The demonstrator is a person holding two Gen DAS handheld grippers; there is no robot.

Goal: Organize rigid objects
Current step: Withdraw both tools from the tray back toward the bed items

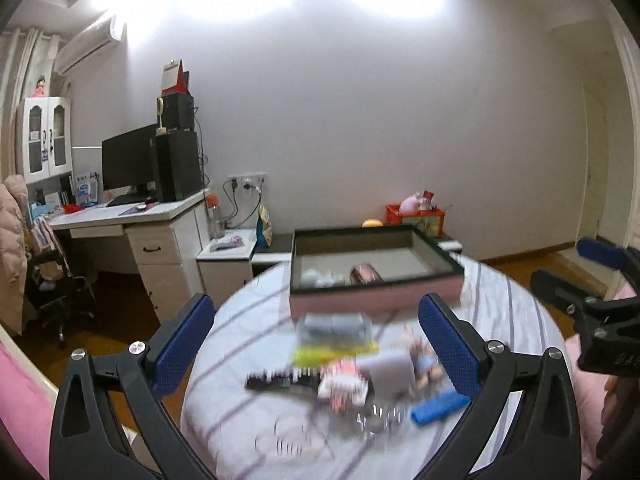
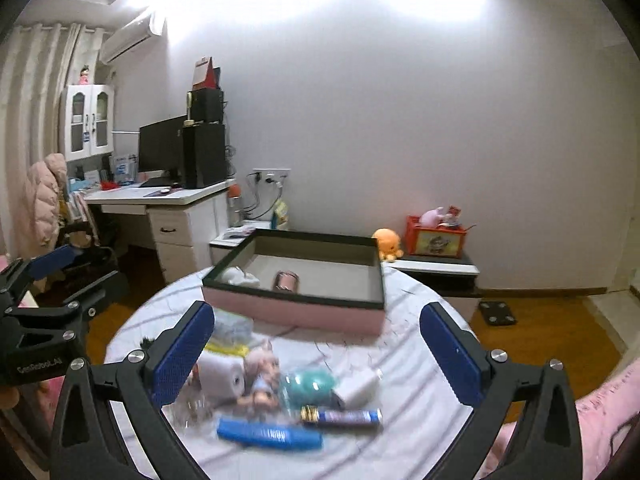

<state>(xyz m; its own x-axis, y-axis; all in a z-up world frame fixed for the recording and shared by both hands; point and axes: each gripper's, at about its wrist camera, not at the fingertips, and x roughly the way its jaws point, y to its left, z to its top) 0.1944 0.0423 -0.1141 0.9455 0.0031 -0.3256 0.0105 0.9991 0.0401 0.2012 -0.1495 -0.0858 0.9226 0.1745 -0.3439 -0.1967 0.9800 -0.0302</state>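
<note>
Both my tools are up off the round table (image 2: 400,412) right now. My left tool (image 1: 316,344) has its blue pads spread wide with nothing between them, and my right tool (image 2: 316,354) is just as wide and just as empty.

Going left to right over the pile in the right wrist view: a white roll (image 2: 222,374), a little figurine (image 2: 262,376) lying against it, a blue comb-like piece (image 2: 270,436) in front, a teal round thing (image 2: 314,384), a white charger block (image 2: 358,388) and a blue battery (image 2: 342,417) nearest me. Behind them all sits the pink tray (image 2: 296,312) with its dark rim, already holding a pinkish cylinder (image 2: 286,282) and something white (image 2: 240,276) in its left corner.

My call is that I'm between picks, choosing the next piece for the tray. The battery looks like the clean choice for my right tool: it lies apart at the front edge. I'd come down across its short width, not along it, so it can't roll out. The figurine and roll touch each other, so I'd leave those until the neighbours are gone.

Writing: the side of my left tool, seen from the right wrist, carries white letters I read roughly as "GenRobot.AI" (image 2: 40,365). The battery's label is too blurred to read.
</note>
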